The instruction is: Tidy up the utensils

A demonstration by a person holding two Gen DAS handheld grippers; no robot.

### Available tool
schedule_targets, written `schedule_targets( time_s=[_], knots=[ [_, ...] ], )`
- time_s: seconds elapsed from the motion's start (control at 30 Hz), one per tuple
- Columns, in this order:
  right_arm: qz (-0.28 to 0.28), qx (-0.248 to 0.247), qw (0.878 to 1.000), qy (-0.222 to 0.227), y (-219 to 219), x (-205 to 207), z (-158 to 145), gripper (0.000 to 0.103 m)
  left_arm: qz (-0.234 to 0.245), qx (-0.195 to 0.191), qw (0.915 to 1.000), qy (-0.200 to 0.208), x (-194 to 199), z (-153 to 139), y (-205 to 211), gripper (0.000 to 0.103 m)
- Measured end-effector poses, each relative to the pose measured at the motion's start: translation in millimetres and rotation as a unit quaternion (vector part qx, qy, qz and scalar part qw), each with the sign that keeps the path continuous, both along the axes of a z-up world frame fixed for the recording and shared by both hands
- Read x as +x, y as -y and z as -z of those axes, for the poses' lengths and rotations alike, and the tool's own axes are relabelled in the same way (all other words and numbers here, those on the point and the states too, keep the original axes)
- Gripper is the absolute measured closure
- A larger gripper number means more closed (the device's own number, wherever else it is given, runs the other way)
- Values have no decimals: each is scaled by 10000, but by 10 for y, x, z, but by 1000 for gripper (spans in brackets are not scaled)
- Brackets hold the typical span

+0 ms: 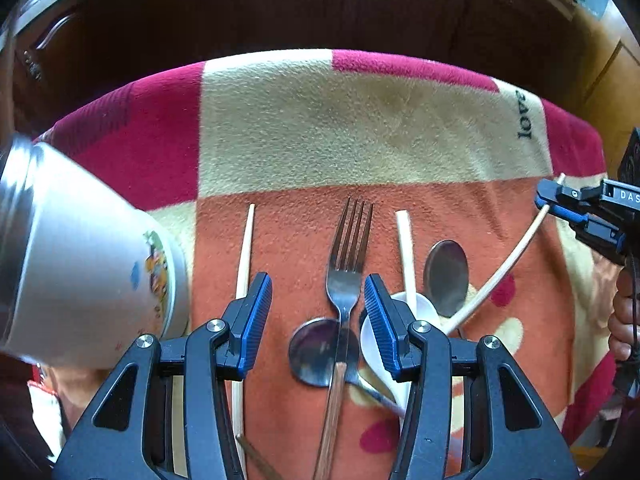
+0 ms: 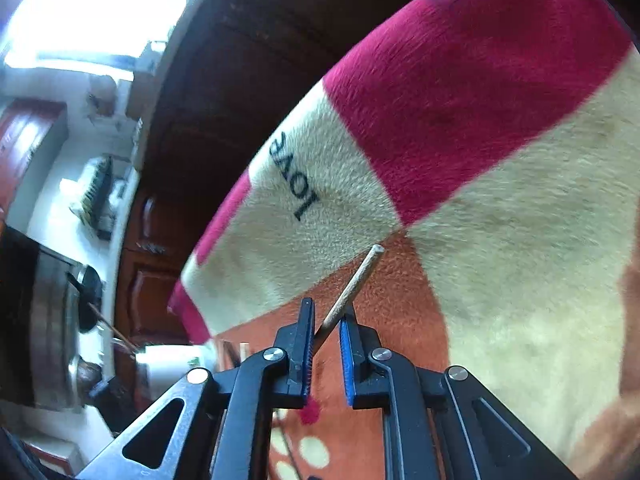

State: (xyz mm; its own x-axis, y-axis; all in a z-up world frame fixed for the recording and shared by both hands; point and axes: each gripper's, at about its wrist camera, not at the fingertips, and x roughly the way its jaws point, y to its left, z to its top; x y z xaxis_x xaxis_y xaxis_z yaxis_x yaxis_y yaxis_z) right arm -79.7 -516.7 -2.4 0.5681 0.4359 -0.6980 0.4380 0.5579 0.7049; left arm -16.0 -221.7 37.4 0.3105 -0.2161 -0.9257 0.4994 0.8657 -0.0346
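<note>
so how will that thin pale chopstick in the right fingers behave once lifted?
Thin pale wooden chopstick looks light and stiff. The right gripper pinches it near one end, so the long free end likely pivots or sags. Its narrow round shaft may slip between the fingers.

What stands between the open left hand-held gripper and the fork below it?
Nothing visible does. The left hand-held gripper hangs open, with the fork in the gap between its fingers. The fork's handle lies across a metal spoon, so lifting the fork may disturb it.
</note>
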Motion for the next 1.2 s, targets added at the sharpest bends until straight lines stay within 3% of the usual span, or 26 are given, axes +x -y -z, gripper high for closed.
schedule_targets(
  time_s=[0.13, 0.3, 0.37, 0.43, 0.5, 0.63, 0.67, 0.73, 0.77, 0.9, 1.0, 1.07, 1.2],
  knots=[
    [-554, -743, 9957, -34, -297, 212, -67, 86, 31, 203, 9998, -24, 55, 71, 38, 55],
    [-1223, -1698, 9779, -15, -741, 432, -125, 81, -58, 156, 9998, -143, 138, 138, 55, 55],
    [-1538, -1978, 9680, 125, -910, 469, -147, 78, -37, 149, 9998, -149, 157, 143, 53, 55],
    [-2067, -2440, 9471, 255, -1113, 471, -165, 76, -45, 91, 9997, -220, 168, 146, 57, 55],
    [-2360, -2651, 9345, 260, -1177, 460, -164, 75, -143, -32, 9996, -221, 203, 136, 50, 55],
    [-2746, -2691, 9230, 142, -1102, 369, -229, 74, -137, -217, 9992, -313, 153, 41, -56, 55],
    [-2886, -2948, 9109, 51, -1119, 337, -236, 75, -85, -216, 9993, -290, 100, 12, -100, 55],
    [-3222, -3690, 8717, -149, -1174, 232, -206, 75, -22, -204, 9994, -271, 20, -8, -167, 55],
    [-3326, -3719, 8665, -172, -1182, 189, -189, 75, 6, -202, 9994, -284, -40, -8, -205, 55],
    [-3279, -3371, 8824, -125, -1091, 27, -204, 75, 46, -164, 9986, -504, -211, 114, -312, 55],
    [-2957, -2962, 9081, -136, -940, -75, -242, 72, 72, -163, 9991, -379, -350, 146, -352, 56],
    [-2716, -2718, 9232, -58, -822, -147, -284, 64, 73, -483, 9970, -598, -386, 147, -305, 56],
    [-2174, -2473, 9442, 52, -591, -320, -383, 64, 287, -865, 9923, -841, -528, 167, -143, 56]
  ],
)
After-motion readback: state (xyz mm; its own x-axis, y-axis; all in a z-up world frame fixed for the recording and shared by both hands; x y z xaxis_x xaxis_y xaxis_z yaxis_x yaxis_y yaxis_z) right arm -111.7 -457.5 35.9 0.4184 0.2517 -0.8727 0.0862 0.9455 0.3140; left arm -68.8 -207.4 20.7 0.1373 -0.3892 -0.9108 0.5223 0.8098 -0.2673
